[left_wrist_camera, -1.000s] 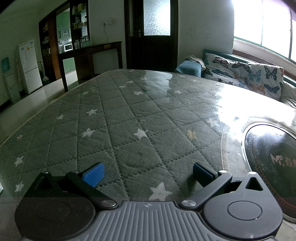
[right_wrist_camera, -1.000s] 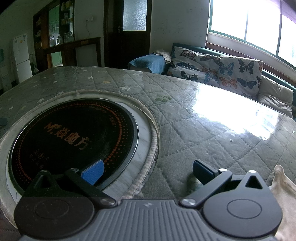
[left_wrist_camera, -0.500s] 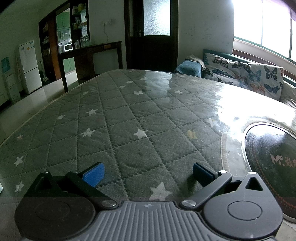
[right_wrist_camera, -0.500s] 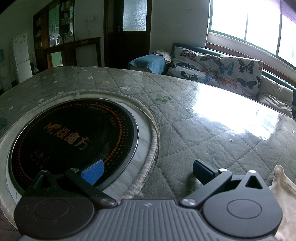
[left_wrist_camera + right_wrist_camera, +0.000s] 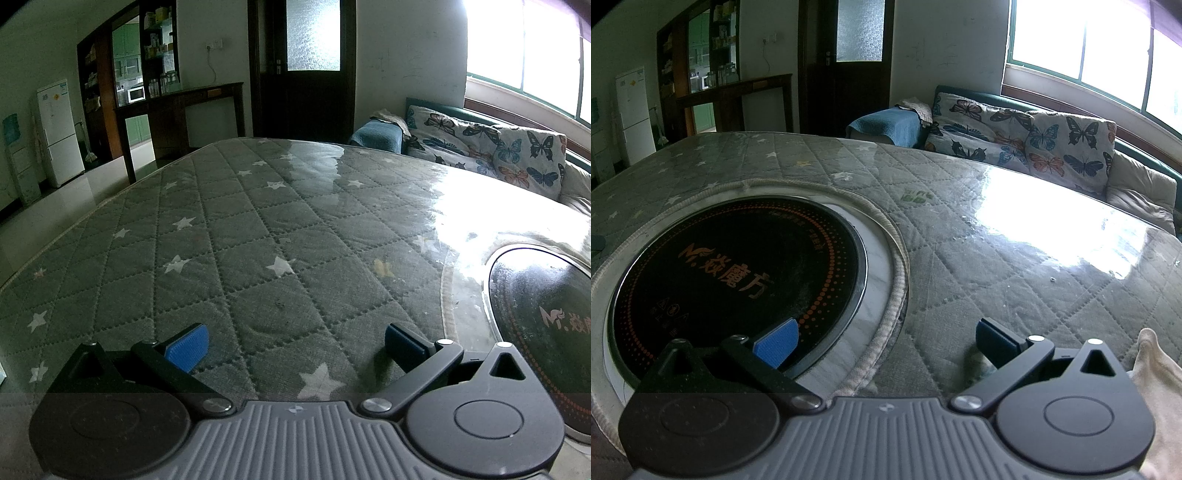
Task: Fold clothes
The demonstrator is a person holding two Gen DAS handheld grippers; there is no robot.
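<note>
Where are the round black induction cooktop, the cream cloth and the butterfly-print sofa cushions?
Round black induction cooktop (image 5: 738, 266), right wrist view, on its glass centre.
Cream cloth (image 5: 1160, 376), right wrist view, on its visible corner.
Butterfly-print sofa cushions (image 5: 1027, 136), right wrist view, on the middle cushion.

I note a grey quilted star-print cover (image 5: 258, 236) under a glossy clear sheet across the table, with a round black induction hob (image 5: 738, 266) set into it. Behind the table I see a butterfly-print sofa (image 5: 1034, 144), a dark door (image 5: 303, 74), a white fridge (image 5: 59, 133) and a bright window (image 5: 1089, 51).
</note>
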